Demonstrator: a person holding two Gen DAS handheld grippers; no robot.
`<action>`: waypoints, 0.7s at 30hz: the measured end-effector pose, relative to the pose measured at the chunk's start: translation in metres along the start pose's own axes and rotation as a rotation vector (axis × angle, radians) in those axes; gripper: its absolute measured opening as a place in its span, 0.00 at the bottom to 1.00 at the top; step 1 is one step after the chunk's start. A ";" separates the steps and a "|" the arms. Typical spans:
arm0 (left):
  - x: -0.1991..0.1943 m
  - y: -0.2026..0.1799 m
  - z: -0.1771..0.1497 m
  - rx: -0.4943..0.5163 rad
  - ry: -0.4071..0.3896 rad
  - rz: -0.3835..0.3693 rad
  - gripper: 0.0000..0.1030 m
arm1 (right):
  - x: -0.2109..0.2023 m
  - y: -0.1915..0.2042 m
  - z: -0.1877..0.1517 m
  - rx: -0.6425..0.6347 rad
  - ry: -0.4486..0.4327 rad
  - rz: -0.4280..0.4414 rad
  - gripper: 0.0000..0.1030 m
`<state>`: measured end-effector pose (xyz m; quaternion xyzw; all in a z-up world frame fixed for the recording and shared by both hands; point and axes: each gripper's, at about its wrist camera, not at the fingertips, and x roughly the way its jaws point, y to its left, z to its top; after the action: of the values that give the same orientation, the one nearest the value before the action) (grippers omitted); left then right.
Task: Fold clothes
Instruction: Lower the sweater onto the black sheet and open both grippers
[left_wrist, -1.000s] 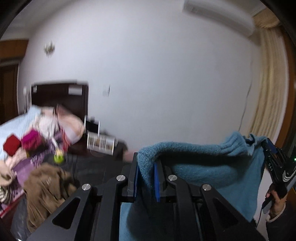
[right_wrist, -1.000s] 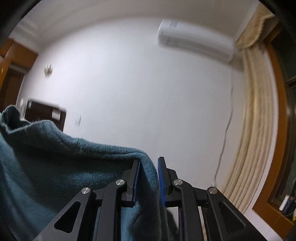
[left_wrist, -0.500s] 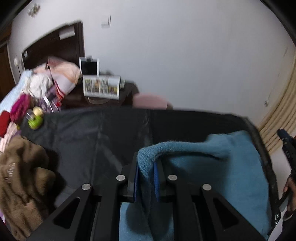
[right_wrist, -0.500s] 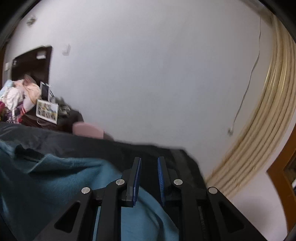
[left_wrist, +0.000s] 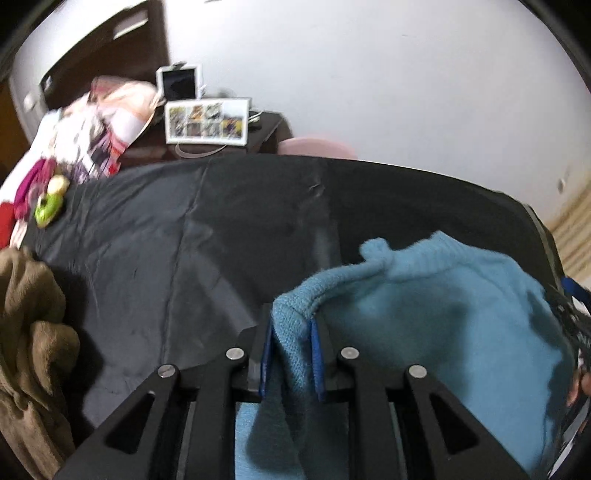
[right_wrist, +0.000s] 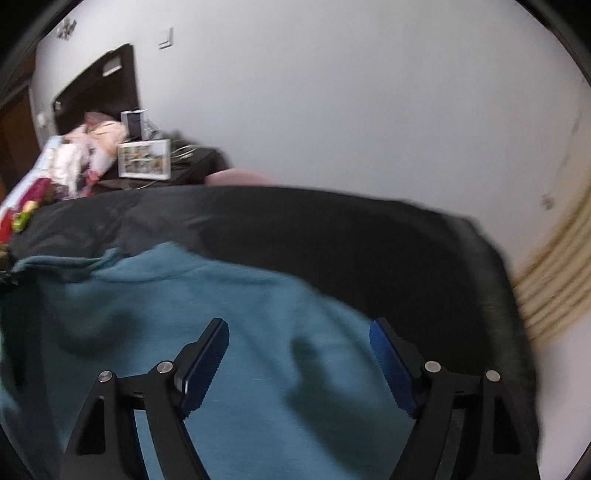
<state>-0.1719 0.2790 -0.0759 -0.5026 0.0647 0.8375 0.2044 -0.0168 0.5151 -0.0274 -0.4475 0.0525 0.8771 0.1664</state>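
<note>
A teal knitted sweater (left_wrist: 443, 317) lies spread on the black cloth-covered table (left_wrist: 221, 229). My left gripper (left_wrist: 290, 332) is shut on a ribbed edge of the sweater, with the fabric bunched between its blue pads. In the right wrist view the same sweater (right_wrist: 207, 317) lies flat under my right gripper (right_wrist: 299, 334), which is open wide, its blue pads (right_wrist: 388, 362) hovering just above the knit and holding nothing. The other gripper and a hand show at the far right edge of the left wrist view.
A brown fleece garment (left_wrist: 29, 332) is heaped at the table's left edge. A green toy (left_wrist: 48, 206) sits at the far left corner. Beyond are a bed piled with clothes (left_wrist: 96, 122), a framed picture (left_wrist: 207, 122), a pink stool (left_wrist: 314, 146) and curtains (right_wrist: 554, 288).
Both grippers came down from holding the sweater up in the air to the table. The sweater now lies on the black cloth, and my right gripper has let go and opened.
</note>
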 end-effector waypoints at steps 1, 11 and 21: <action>0.003 0.000 0.000 0.003 0.005 0.003 0.27 | 0.008 0.007 0.001 0.000 0.022 0.036 0.78; 0.035 -0.001 -0.002 0.022 0.041 0.038 0.37 | 0.071 0.020 -0.014 -0.004 0.145 0.028 0.78; 0.020 -0.016 0.001 0.055 0.033 0.059 0.43 | 0.075 -0.017 -0.013 0.054 0.145 -0.088 0.83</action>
<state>-0.1747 0.2994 -0.0912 -0.5082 0.1059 0.8328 0.1923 -0.0416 0.5463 -0.0946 -0.5072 0.0682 0.8324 0.2126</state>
